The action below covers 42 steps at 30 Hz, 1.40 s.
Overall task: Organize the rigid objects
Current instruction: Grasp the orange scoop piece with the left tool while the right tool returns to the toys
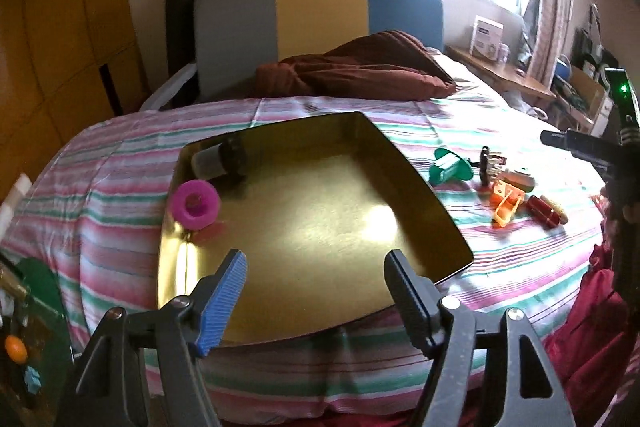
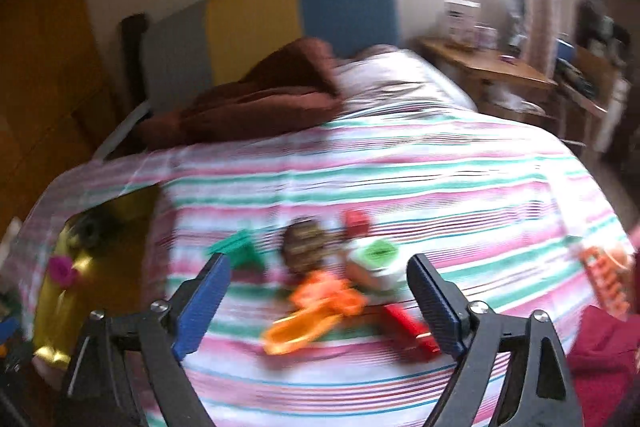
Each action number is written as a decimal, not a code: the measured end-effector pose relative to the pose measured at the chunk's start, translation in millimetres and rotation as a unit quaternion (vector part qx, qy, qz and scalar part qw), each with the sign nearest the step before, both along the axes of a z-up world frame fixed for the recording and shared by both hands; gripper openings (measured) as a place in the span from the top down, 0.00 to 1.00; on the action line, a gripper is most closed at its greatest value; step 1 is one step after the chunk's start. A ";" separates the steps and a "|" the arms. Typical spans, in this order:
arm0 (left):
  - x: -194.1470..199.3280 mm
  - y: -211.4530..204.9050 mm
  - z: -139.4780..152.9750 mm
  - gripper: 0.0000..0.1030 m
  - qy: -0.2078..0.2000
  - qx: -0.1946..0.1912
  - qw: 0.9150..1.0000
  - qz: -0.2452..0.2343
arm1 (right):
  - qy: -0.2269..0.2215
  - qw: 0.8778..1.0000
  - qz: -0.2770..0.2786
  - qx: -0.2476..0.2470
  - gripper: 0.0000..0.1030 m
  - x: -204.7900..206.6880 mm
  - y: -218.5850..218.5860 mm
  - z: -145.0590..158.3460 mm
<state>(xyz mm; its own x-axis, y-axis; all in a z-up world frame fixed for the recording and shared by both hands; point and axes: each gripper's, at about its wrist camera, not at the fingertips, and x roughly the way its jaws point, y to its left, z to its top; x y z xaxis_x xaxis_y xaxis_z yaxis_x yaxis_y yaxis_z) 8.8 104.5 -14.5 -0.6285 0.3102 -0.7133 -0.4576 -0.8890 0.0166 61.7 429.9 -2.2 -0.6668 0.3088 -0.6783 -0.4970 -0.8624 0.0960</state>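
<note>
Both grippers are spread wide and holding nothing - left gripper (image 1: 316, 283) hangs over the gold tray (image 1: 320, 227), which holds a pink ring (image 1: 195, 205). Right gripper (image 2: 320, 287) hovers above the blurry orange clip (image 2: 316, 311) on the striped bedspread (image 2: 400, 167).

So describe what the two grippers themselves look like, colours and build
Both match: the left tongs and right tongs have black angular frames with silver pivot bolts. Each carries one blue ribbed pad and one black ribbed pad. No cables or sleeves show.
</note>
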 end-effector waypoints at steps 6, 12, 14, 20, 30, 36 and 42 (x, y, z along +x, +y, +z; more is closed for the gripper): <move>7.7 35.7 2.5 0.30 0.007 -0.019 0.999 -0.042 | 0.010 0.992 -0.119 -0.045 0.07 28.7 68.3 -20.1; 17.3 71.2 2.0 0.30 0.009 -0.029 0.996 -0.084 | 0.044 0.980 -0.161 -0.110 0.07 44.6 94.4 -25.1; 20.2 84.3 1.2 0.30 0.002 -0.026 0.994 -0.103 | 0.041 0.978 -0.164 -0.121 0.07 43.6 96.9 -28.0; 28.5 109.5 -3.1 0.30 -0.011 -0.026 0.990 -0.136 | 0.049 0.973 -0.172 -0.146 0.07 51.2 102.6 -34.2; 35.0 149.4 -21.4 0.35 -0.052 -0.030 0.980 -0.190 | 0.045 0.967 -0.186 -0.171 0.06 55.1 108.5 -41.5; 28.0 176.2 -30.7 0.35 -0.084 -0.016 0.971 -0.225 | 0.039 0.959 -0.205 -0.194 0.06 60.4 116.4 -49.2; 12.1 205.4 -42.8 0.35 -0.118 -0.009 0.964 -0.238 | 0.037 0.956 -0.204 -0.206 0.06 60.5 119.0 -53.0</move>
